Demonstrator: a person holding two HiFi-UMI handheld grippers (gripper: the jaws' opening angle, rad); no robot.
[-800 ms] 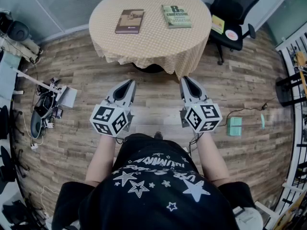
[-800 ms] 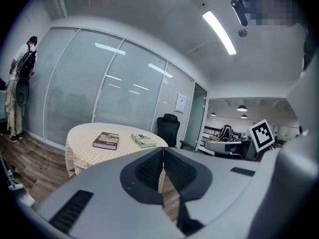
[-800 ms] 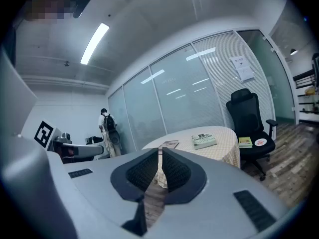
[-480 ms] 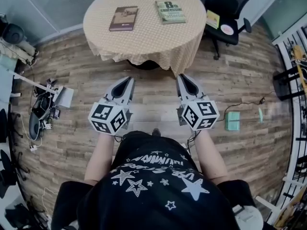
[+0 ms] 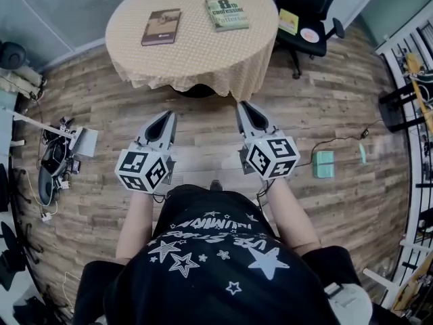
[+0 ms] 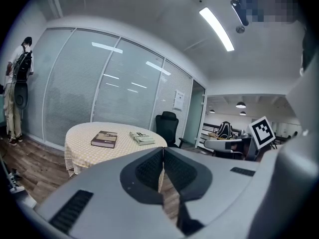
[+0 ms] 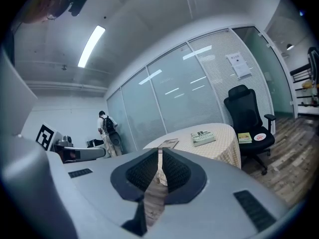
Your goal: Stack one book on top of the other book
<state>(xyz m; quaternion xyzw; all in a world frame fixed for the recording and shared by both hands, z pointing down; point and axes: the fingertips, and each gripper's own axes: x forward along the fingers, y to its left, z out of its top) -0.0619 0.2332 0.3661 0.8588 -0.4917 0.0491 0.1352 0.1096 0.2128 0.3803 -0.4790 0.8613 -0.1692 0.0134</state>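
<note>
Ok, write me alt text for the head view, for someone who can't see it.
Seen from above, a person holds a left gripper and right gripper, jaws shut and empty, over a wood floor, short of a round cloth-covered table. A brown book and a green book lie apart on it; a black office chair stands beside it.

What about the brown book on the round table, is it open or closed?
Closed: the brown book lies flat on the table, its cover facing up.
</note>
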